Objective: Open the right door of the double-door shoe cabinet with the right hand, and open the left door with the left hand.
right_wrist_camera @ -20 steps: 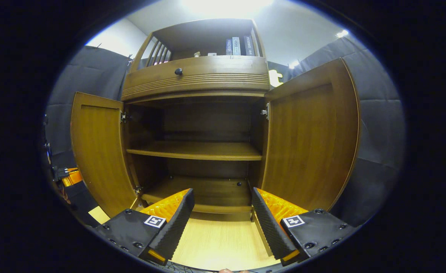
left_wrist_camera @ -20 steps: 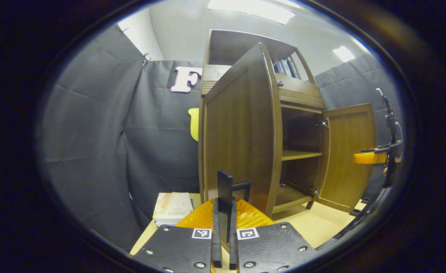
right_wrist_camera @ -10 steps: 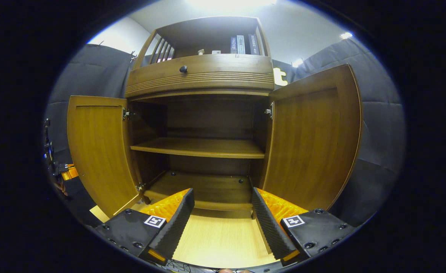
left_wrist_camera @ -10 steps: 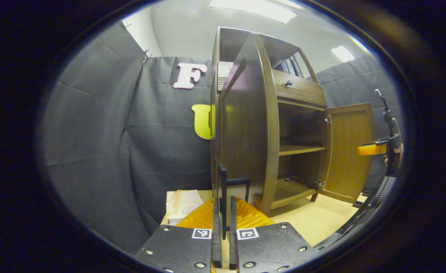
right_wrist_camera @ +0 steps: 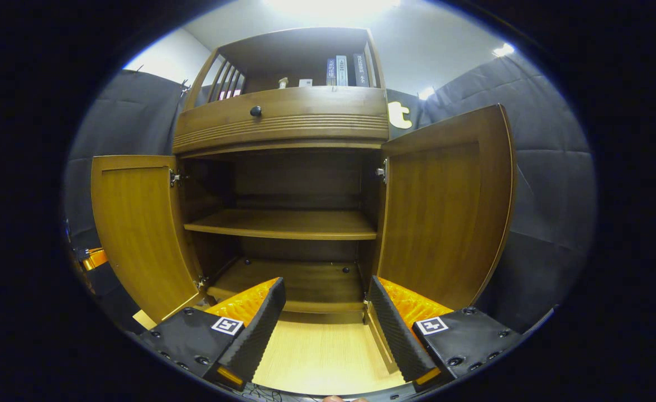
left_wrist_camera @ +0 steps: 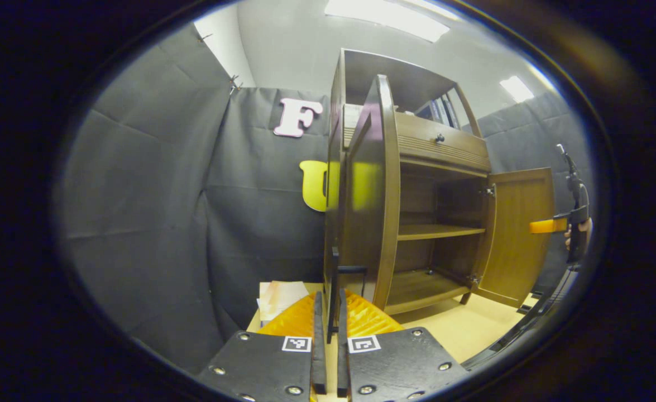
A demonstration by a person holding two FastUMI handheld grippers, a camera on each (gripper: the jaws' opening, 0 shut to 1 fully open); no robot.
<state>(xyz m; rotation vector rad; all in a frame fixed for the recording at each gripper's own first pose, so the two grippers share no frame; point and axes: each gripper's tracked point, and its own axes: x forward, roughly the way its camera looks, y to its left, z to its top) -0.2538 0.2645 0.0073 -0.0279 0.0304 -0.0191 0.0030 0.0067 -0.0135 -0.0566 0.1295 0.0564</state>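
The brown wooden shoe cabinet [right_wrist_camera: 283,120] stands with both lower doors swung out. In the right gripper view the left door [right_wrist_camera: 132,223] and the right door [right_wrist_camera: 445,212] flank the bare inner shelf [right_wrist_camera: 283,223]. My right gripper [right_wrist_camera: 325,285] is open in front of the cabinet, touching nothing. In the left gripper view the left door [left_wrist_camera: 369,195] shows almost edge-on. My left gripper [left_wrist_camera: 329,296] is shut on its thin black handle [left_wrist_camera: 335,268]. The right door [left_wrist_camera: 520,234] stands open farther off, with the right gripper [left_wrist_camera: 548,225] and a hand [left_wrist_camera: 576,237] beside it.
A drawer with a dark knob [right_wrist_camera: 255,111] sits above the doors, and books [right_wrist_camera: 341,70] stand on the top shelf. A stack of books [left_wrist_camera: 280,296] lies on the light wooden table [right_wrist_camera: 316,357] left of the cabinet. Black cloth walls close in all around.
The left door has swung farther out with my left gripper on its handle, and now shows nearly edge-on. The right gripper has stayed open and shifted only slightly.
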